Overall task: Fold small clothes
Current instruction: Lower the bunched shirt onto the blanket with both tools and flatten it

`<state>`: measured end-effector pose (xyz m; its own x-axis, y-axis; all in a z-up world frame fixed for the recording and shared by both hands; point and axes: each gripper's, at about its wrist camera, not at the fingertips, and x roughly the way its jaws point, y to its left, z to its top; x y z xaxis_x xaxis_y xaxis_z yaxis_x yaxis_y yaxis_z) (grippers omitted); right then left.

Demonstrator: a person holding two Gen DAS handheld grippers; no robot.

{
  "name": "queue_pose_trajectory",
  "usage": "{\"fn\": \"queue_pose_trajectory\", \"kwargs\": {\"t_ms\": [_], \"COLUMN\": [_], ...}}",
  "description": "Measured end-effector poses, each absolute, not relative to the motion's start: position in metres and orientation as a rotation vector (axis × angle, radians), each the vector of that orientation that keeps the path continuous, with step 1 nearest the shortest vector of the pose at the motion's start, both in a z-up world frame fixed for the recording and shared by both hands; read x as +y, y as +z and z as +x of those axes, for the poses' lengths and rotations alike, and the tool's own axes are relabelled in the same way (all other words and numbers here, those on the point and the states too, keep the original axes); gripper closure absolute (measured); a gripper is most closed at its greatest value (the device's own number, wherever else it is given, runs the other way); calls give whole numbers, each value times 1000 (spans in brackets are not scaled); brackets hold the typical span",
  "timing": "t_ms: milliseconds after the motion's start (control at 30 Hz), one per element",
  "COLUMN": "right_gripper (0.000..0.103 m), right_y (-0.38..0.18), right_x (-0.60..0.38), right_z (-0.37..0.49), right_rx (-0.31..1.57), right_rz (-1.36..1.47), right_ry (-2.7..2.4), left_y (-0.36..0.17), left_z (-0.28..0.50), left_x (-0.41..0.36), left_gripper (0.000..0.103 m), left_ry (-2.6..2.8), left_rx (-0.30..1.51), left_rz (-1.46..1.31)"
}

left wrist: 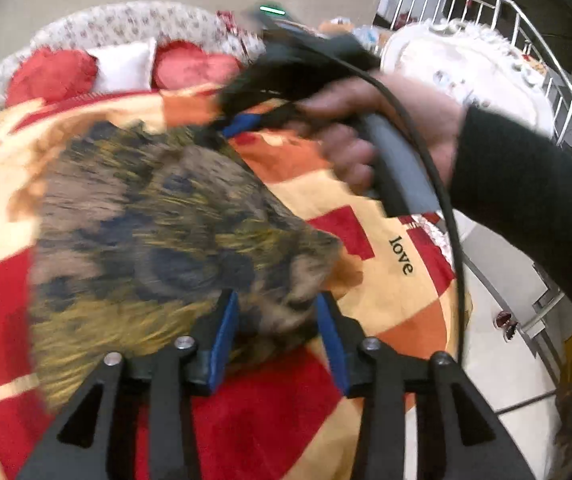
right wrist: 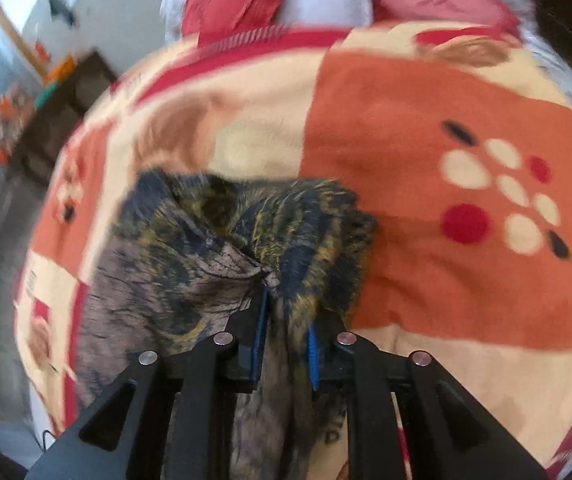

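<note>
- One garment (left wrist: pixel 146 220) in view – a small piece of soft cloth, mottled brown, dark navy and mustard yellow, the print streaked like fur or bark.
- It lies on a bed, on top of a blanket (right wrist: pixel 425 120) checked in red, orange and cream; the word "love" (left wrist: pixel 401 256) is printed on a cream square.
- In the right wrist view the garment (right wrist: pixel 214 248) is bunched and creased, one paler brown face turned out at the left, darker yellow-flecked folds gathered toward the middle.
- Left gripper (left wrist: pixel 278 340): jaws stand apart, blue pads clear on both sides; a corner of the garment lies between them, not pinched.
- Right gripper (right wrist: pixel 286 340): jaws nearly together, a gathered fold of the garment pinched between the blue pads; more cloth hangs down below them.
- From the left wrist view the right gripper (left wrist: pixel 242 124) shows at the far edge of the garment, much blurred, held by a hand (left wrist: pixel 369 136) in a dark sleeve (left wrist: pixel 525 184); a black cable (left wrist: pixel 445 200) runs across it.
- Count – two grippers, one garment, one blanket.
- At the head of the bed: two red cushions (left wrist: pixel 50 76) with one white cushion (left wrist: pixel 126 64) between them.
- A metal railing (left wrist: pixel 525 28) runs behind the hand at the right.
</note>
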<state>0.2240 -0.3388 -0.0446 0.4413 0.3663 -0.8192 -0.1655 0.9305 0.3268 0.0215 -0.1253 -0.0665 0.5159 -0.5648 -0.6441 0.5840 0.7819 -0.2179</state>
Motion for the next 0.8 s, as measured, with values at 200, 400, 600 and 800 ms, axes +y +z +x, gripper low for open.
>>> {"fn": "queue_pose_trajectory", "kwargs": {"t_ms": [200, 400, 600, 800], "right_gripper": [82, 95, 96, 96], "right_y": [2, -22, -84, -106], "right_x": [-354, -311, -312, -325], "right_z": [137, 64, 38, 16], "right_rx": [891, 926, 1001, 858], "right_rz": [184, 89, 210, 359], "right_ry": [335, 391, 278, 252], "left_y": [-52, -115, -120, -107], "left_z": [42, 73, 68, 67], "left_x": [-62, -50, -41, -44], "left_gripper": [59, 100, 100, 100], "left_ry": [-498, -403, -404, -399], "left_rx": [704, 904, 886, 893], "left_rz": [-56, -85, -85, -81]}}
